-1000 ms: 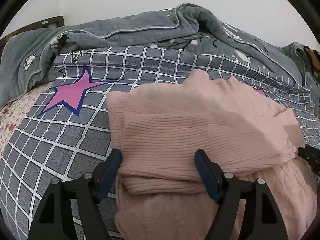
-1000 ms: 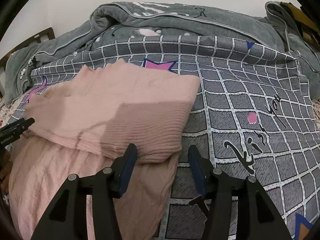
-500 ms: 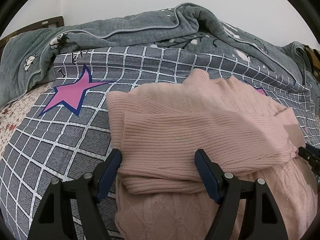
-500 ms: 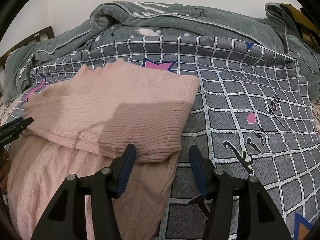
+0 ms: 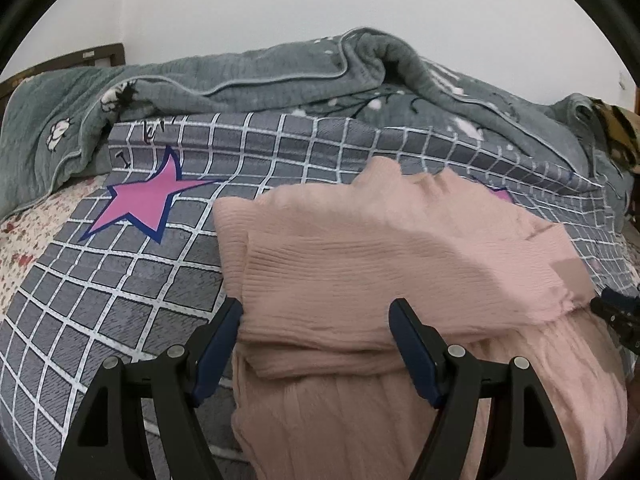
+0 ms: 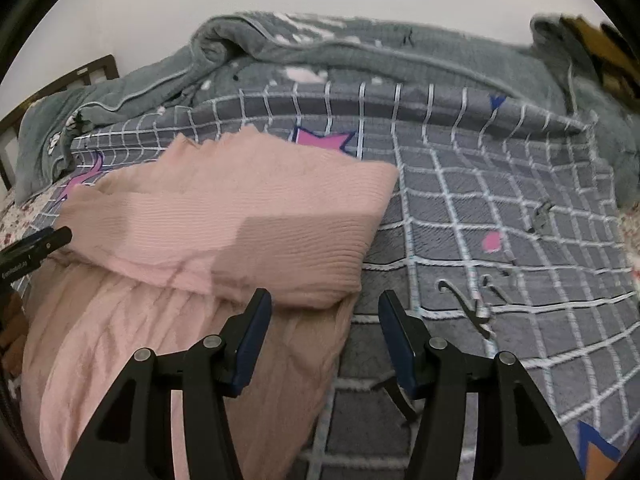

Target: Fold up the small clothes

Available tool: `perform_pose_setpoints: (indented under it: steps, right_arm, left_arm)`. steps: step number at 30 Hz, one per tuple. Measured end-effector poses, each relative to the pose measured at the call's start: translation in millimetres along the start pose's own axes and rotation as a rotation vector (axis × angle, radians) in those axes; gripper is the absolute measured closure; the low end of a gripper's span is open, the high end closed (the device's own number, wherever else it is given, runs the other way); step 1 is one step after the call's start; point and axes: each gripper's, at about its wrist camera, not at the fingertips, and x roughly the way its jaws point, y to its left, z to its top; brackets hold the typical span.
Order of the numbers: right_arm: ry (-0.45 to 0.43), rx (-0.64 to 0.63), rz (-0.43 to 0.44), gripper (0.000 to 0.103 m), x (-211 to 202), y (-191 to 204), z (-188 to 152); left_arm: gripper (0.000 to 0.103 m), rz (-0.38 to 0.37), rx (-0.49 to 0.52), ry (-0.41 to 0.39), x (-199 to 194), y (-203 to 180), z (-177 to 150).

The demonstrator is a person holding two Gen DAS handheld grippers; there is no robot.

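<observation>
On the bed, upon the grey checked cover (image 5: pixel 160 280), a pink knitted garment (image 5: pixel 400 264) is laid out, its ribbed upper part folded over the patterned lower part. Beyond the garment, against the wall, a grey blanket (image 5: pixel 280 80) is heaped, and a pink star print (image 5: pixel 144 204) is seen on the cover just left of the garment. Near the garment's left folded edge the left claw (image 5: pixel 316 340) is held with its fingers spread wide and nothing between them but the fold lying beneath; whether the fabric is touched cannot be told. Over the garment's right near corner (image 6: pixel 332 292) the right claw (image 6: pixel 324 324) is held, likewise spread apart and gripping nothing. From the right wrist view, the tip of the left claw is seen at the garment's far left edge. From the left wrist view, the tip of the right claw appears at the garment's right edge.
</observation>
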Motion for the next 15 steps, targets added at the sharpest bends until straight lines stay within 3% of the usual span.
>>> perform_pose_setpoints:
  steps: [3, 6, 15]
  right_arm:
    - [-0.066, -0.065, -0.016, 0.049, -30, 12, -7]
    - [-0.071, -0.075, 0.014, 0.054, -61, 21, -22]
    - [0.007, -0.091, 0.164, 0.066, -133, 51, -123]
  left_arm:
    - [0.029, 0.005, 0.033, -0.018, -17, -6, -10]
    - [0.029, -0.016, 0.070, -0.019, -40, -13, -25]
    - [0.029, -0.070, 0.061, 0.020, -128, -10, -95]
